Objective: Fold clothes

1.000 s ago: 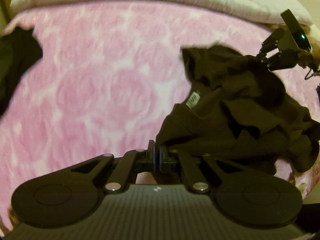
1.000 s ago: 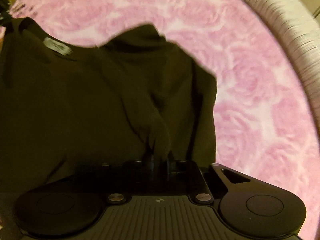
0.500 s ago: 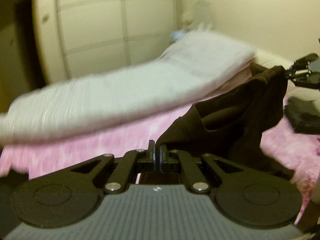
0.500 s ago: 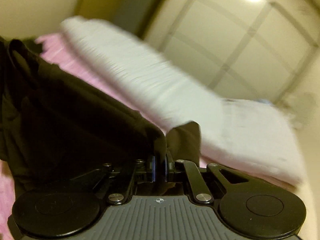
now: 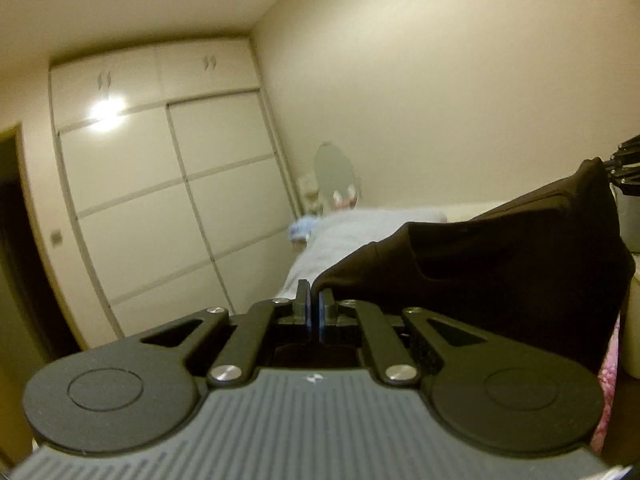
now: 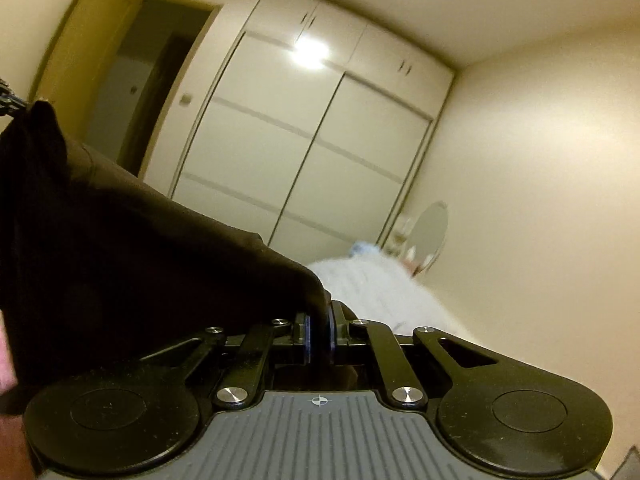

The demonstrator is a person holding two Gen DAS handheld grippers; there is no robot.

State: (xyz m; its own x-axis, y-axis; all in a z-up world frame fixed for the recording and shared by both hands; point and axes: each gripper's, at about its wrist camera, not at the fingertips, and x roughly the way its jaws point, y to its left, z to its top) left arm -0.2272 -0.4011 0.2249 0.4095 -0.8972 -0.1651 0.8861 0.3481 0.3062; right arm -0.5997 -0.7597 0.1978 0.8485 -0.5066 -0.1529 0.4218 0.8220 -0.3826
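The dark garment [image 5: 500, 276] was off the bed and in the air, stretched between the two grippers. The left gripper [image 5: 314, 306] was clenched on one upper edge of the cloth, its jaws nearly together with fabric pinched between them. The right gripper [image 6: 318, 330] was likewise clamped on an opposite edge, the cloth running away from it to the left. Both cameras pointed up toward the wardrobe [image 5: 160, 200] and the wall, so the bed surface was mostly out of view; only a pale blanket [image 6: 368, 284] and a sliver of pink cover [image 5: 608, 364] showed.

Judged from this, the step in hand was holding the garment up by two points to open it out. The lower part of the cloth hung below both views, so whether it was hanging flat or twisted could not be told. The next move would call for keeping both grips firm and the held edge taut and level while the garment was brought down onto the bed.

No basket, box or other container was visible in either view.
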